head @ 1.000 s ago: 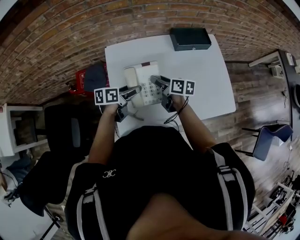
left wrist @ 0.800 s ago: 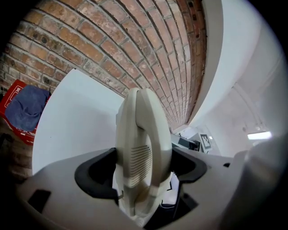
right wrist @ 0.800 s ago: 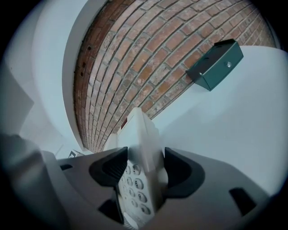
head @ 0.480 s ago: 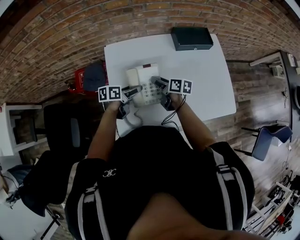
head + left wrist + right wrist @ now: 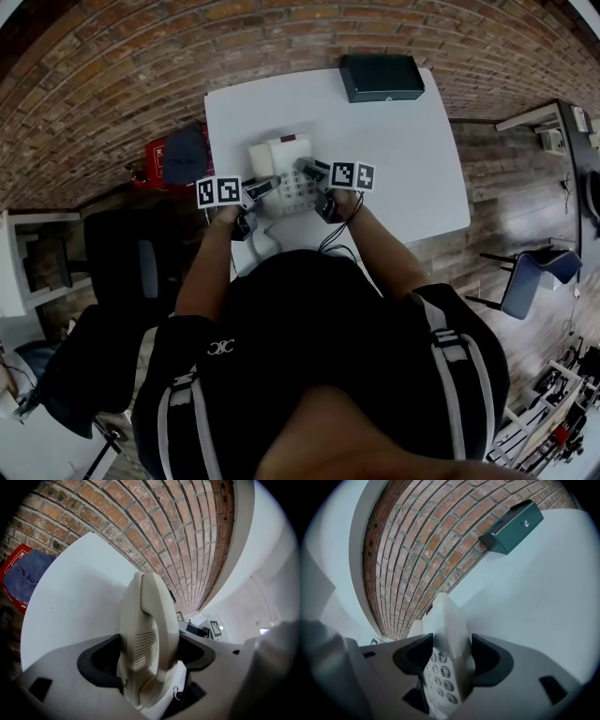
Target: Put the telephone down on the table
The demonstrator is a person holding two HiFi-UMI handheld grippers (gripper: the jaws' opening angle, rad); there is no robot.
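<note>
Between my left fingers [image 5: 101, 660] the telephone [image 5: 145, 634] is smooth cream plastic with a dull sheen, ribbed at its grille. The fingers themselves are matt black. Beyond them the bench [image 5: 70, 597] is smooth matt white and the brickwork [image 5: 154, 522] rough. Past my right fingers [image 5: 490, 660], the green box [image 5: 513, 527] looks satin.

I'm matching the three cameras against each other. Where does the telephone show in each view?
Head view: telephone upper centre, over the white table.
Left gripper view: centre, handset clamped in the jaws of the left gripper.
Right gripper view: lower centre, keypad side clamped in the jaws of the right gripper.
Shared landmark: the brick wall beyond the table.
</note>
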